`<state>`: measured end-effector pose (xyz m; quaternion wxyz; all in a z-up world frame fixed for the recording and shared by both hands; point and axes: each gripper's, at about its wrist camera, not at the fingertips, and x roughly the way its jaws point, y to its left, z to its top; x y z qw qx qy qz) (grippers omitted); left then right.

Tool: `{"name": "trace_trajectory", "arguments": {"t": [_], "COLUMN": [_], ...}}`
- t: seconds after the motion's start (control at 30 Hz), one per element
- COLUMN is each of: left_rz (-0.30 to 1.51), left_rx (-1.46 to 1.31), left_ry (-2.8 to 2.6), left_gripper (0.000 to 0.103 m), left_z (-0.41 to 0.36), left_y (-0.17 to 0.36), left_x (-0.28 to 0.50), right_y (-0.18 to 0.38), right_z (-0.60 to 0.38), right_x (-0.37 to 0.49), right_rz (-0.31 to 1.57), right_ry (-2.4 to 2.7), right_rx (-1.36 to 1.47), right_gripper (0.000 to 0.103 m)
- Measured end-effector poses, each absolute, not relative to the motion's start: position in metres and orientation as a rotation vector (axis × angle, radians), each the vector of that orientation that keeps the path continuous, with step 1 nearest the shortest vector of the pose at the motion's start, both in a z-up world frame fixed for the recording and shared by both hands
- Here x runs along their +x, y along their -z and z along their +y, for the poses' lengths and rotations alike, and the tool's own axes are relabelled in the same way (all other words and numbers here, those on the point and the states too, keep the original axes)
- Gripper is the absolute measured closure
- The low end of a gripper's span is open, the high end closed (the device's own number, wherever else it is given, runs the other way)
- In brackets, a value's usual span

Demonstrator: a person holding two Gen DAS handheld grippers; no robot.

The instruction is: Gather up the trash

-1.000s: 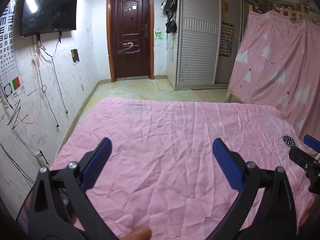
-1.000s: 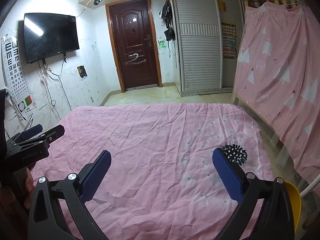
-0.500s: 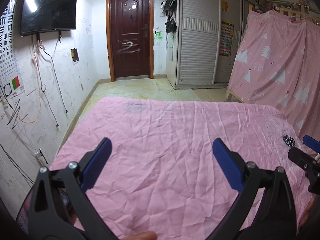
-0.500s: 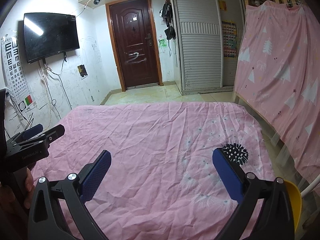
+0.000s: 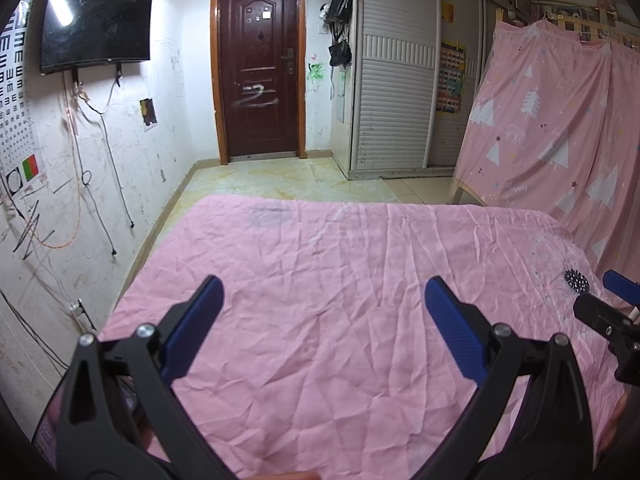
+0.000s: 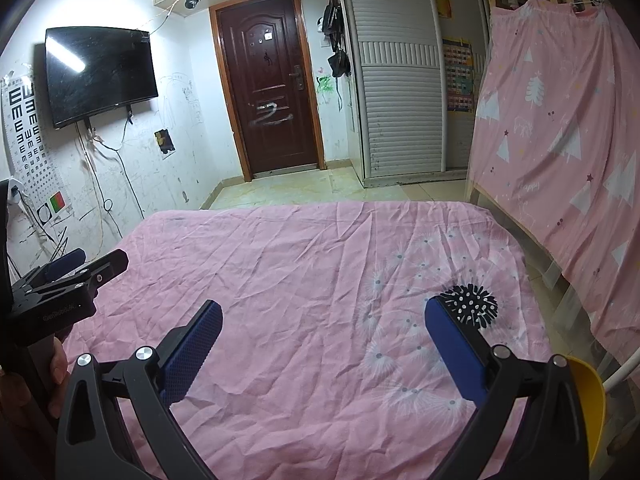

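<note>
No trash shows on the wrinkled pink sheet (image 5: pixel 320 248) in either view. My left gripper (image 5: pixel 322 288) hovers over the sheet's near-left part, open, with nothing between its blue pads. My right gripper (image 6: pixel 324 308) hangs over the near-right part, also open and holding nothing. A black dandelion print (image 6: pixel 472 306) lies just past its right finger. Each gripper shows in the other's view: the right gripper (image 5: pixel 604 296) at the right edge, the left gripper (image 6: pixel 92 260) at the left edge with a hand under it.
A yellow container (image 6: pixel 586 396) sits at the sheet's near-right corner. A pink curtain (image 6: pixel 560 128) hangs along the right side. A marked white wall with cables and a TV (image 5: pixel 96 20) runs along the left. Beyond the sheet lie tiled floor, a brown door (image 5: pixel 260 72) and a shuttered wardrobe (image 5: pixel 392 100).
Both grippers stay almost still and open. A fingertip at the bottom edge of the left wrist view has sunk nearly out of sight.
</note>
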<state>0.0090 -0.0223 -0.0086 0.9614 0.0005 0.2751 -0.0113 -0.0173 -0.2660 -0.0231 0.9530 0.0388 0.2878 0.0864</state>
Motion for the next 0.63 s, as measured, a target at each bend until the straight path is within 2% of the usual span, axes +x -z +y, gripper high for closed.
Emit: {"name": "trace_trajectory", "arguments": {"t": [0.63], "left_rz": [0.57], "left_rx": [-0.01], "left_ry": [0.017], "left_gripper": [0.006], "left_z": [-0.0194], "left_y": [0.0092], "left_x": [0.01], "right_y": [0.024], "right_z": [-0.2672], "right_x": [-0.0167], "right_rz": [0.588], "right_ry": [-0.174], "right_rx": [0.078], "right_gripper": [0.009]}}
